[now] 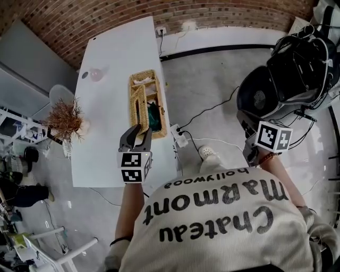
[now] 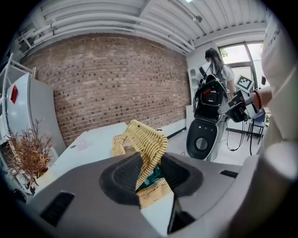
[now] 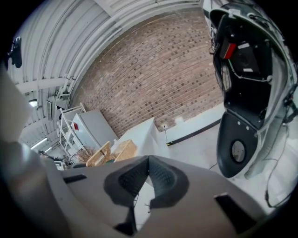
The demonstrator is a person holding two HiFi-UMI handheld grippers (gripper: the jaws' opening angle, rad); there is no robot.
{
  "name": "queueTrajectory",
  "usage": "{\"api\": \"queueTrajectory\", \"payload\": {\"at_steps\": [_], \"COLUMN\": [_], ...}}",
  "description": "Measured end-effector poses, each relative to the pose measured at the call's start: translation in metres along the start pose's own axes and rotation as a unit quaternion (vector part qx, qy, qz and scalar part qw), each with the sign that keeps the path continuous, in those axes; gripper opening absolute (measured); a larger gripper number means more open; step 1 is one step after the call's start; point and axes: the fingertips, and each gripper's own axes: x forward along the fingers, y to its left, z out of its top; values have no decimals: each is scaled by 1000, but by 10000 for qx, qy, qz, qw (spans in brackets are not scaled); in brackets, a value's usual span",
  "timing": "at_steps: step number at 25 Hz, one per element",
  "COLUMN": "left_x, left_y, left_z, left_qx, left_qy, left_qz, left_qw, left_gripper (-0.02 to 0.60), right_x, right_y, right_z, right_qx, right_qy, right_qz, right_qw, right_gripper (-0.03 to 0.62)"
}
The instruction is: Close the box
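Red brick wall (image 1: pixel 106 16) at the back, grey concrete floor (image 1: pixel 212 90), long white table (image 1: pixel 106 106) running away from the person. A rectangular tan wicker box (image 1: pixel 144 81) sits on the table near its right edge, open. Its woven wicker lid (image 1: pixel 139 106) stands up on edge along the left side of the box, not down. A dark green item (image 1: pixel 154 118) lies inside the box at the near end.

The left gripper (image 1: pixel 142 129) is over the near end of the box with its jaws spread. The raised lid's near edge sits between them. In the left gripper view the lid (image 2: pixel 146 139) runs up close against the left pad, with a gap to the right pad, so there is no clamp on it.

The right gripper (image 3: pixel 148 160) is held well off to the right of the table, over the floor. Its jaw tips are together and nothing is between them.

On the table's far end is a small clear glass item (image 1: pixel 95 74). A dried brown plant (image 1: pixel 65 119) is at the table's left edge. A white power strip (image 1: pixel 179 135) is just off the table's right edge by the box. A big black and grey machine with cables (image 1: pixel 287 79) stands on the floor at right. The person wears a cream top with dark lettering (image 1: pixel 223 218).
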Motion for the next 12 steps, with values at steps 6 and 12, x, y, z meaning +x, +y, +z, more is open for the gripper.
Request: {"api": "queueTrajectory", "payload": {"at_steps": [6,12], "left_x": [8,6], "left_y": [-5,-10], "left_z": [-5,-2], "left_qx": [209,527], "left_qy": [174,258], "left_qz": [-89,-77], "left_qw": [9996,9982], "left_gripper": [147,150], "right_x": [4,2], "right_y": [-1,1], "right_z": [0,3], "right_qx": [25,-15], "right_qy": [55,96], "right_qz": [-13,2], "right_qw": [10000,10000], "right_gripper": [3,3]}}
